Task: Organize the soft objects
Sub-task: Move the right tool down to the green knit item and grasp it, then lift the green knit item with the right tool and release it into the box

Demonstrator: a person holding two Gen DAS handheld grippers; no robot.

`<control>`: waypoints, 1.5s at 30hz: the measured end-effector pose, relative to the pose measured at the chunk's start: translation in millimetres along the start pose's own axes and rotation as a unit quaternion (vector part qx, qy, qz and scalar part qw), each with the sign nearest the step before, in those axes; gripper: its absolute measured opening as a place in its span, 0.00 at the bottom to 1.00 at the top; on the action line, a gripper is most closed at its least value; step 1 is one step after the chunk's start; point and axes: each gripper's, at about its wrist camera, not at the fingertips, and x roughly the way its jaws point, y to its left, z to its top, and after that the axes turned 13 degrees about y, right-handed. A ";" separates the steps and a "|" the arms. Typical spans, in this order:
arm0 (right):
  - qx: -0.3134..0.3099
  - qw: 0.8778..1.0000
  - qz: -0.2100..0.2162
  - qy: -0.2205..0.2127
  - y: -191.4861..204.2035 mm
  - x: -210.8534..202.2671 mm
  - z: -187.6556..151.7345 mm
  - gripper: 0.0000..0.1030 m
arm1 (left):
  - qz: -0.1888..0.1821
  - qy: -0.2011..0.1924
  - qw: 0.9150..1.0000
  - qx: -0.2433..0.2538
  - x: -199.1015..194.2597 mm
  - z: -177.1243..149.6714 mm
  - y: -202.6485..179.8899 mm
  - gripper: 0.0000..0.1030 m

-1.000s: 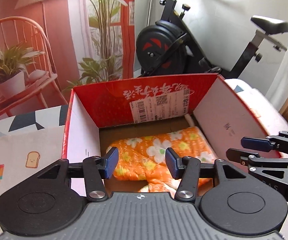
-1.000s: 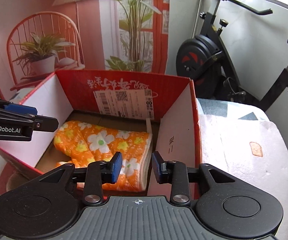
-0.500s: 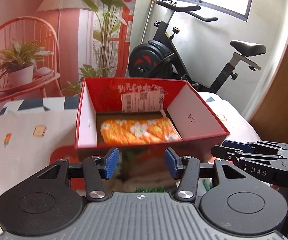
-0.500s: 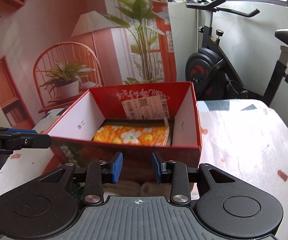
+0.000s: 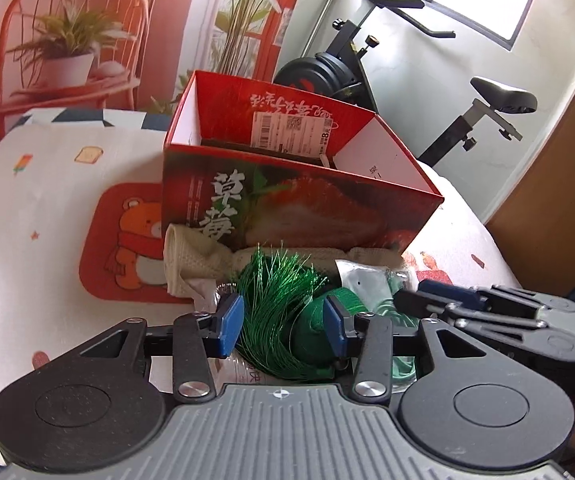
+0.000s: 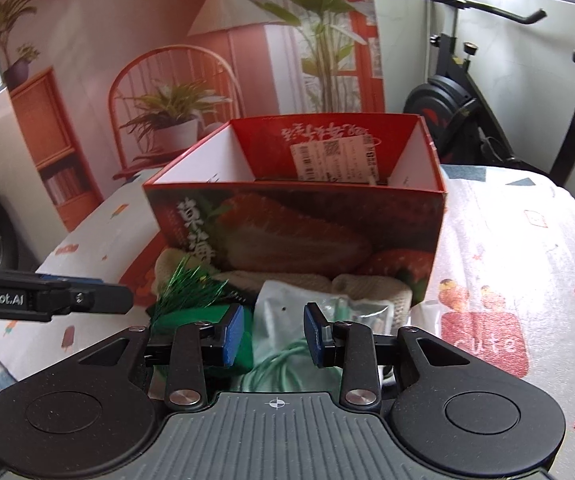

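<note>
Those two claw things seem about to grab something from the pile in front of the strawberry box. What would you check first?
1. Left gripper open: ok, jaws apart.
2. Right gripper open: ok, nothing between its jaws.
3. Left target lined up: ok, green tinsel bundle sits between its fingers.
4. Right target lined up: ok, clear packet with mint cord lies ahead.
5. Grippers apart from each other: cannot tell, they look close.
6. Red box has room: cannot tell, its floor is hidden from here.

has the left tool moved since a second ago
Yes. The left tool has pulled back and down from over the red box to the green tinsel lying before it.
</note>
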 end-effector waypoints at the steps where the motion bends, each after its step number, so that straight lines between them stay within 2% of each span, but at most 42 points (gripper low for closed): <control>1: -0.003 1.000 0.003 0.005 1.4 2.3 -0.4 0.31 | -0.004 -0.001 1.000 -0.002 0.3 -3.1 0.7 0.45; 11: -0.038 0.999 0.025 0.022 12.1 19.5 -7.5 0.42 | -0.043 0.022 0.999 -0.020 22.7 -11.2 1.5 0.44; 16: -0.043 0.998 0.038 0.028 13.5 24.4 -8.9 0.44 | -0.054 0.032 0.998 -0.020 33.9 -12.3 -1.0 0.44; 19: -0.049 0.998 0.039 0.031 15.3 28.2 -10.2 0.44 | -0.061 0.030 0.998 -0.018 38.5 -11.8 -2.8 0.38; 32: -0.085 0.996 0.031 0.024 28.5 41.4 -16.4 0.46 | -0.092 0.036 0.994 -0.048 49.9 -8.0 3.9 0.38; 38: -0.086 0.996 0.036 0.010 27.1 34.1 -14.3 0.43 | -0.090 0.019 0.995 -0.031 40.4 -6.4 -2.1 0.38; 45: -0.100 0.994 0.035 -0.034 29.0 11.7 2.8 0.42 | -0.093 -0.019 0.996 -0.001 12.1 13.2 -11.7 0.38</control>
